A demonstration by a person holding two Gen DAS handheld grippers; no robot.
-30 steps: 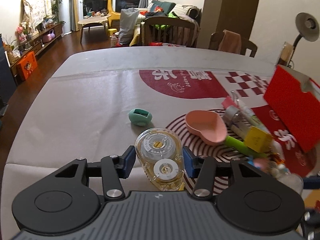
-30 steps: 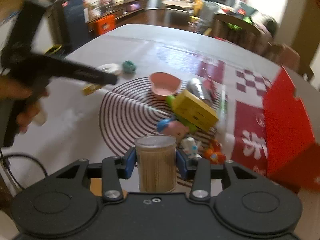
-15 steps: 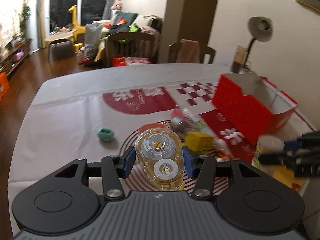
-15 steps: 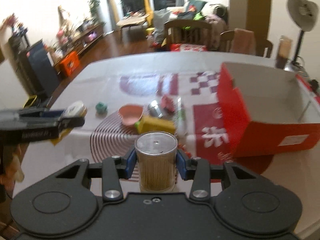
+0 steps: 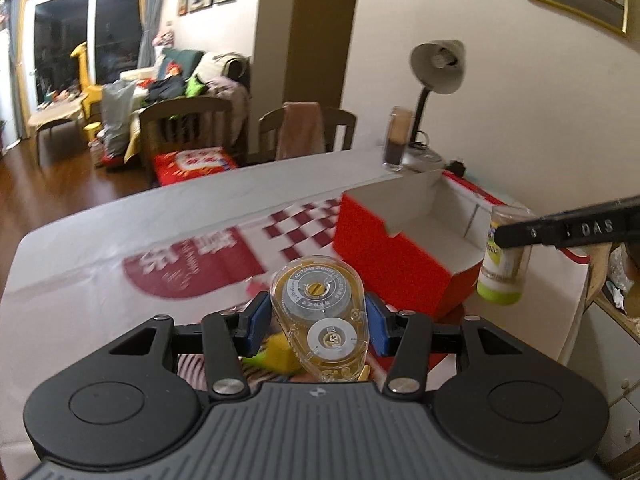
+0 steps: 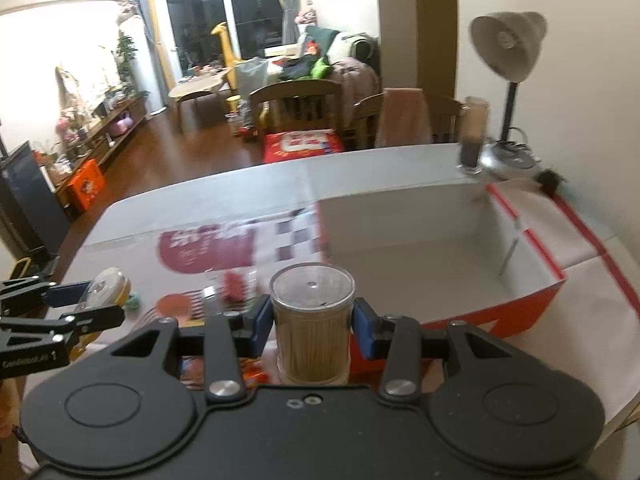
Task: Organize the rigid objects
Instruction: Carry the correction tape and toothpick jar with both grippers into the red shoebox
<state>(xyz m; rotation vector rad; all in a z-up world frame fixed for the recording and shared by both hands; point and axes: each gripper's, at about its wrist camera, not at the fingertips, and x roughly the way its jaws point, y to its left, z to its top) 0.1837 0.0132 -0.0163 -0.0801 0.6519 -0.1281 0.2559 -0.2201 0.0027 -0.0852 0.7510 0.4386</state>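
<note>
The red box (image 6: pixel 440 272) looks empty inside, so nothing is sorted yet. The left gripper (image 5: pixel 318 320) is clamped on a tape dispenser (image 5: pixel 322 316), the right gripper (image 6: pixel 312 318) on a toothpick jar (image 6: pixel 312 320), both held near the box. Other small things remain on the table (image 6: pixel 360 172).

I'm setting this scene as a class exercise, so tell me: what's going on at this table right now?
A person is tidying small items with two hand-held tongs. The left tongs are clamped on a clear tape dispenser. The right tongs grip a clear toothpick jar. Both items are held above the table, close to an open red box whose visible inside looks empty. Other small items lie on the table beside the box.
</note>
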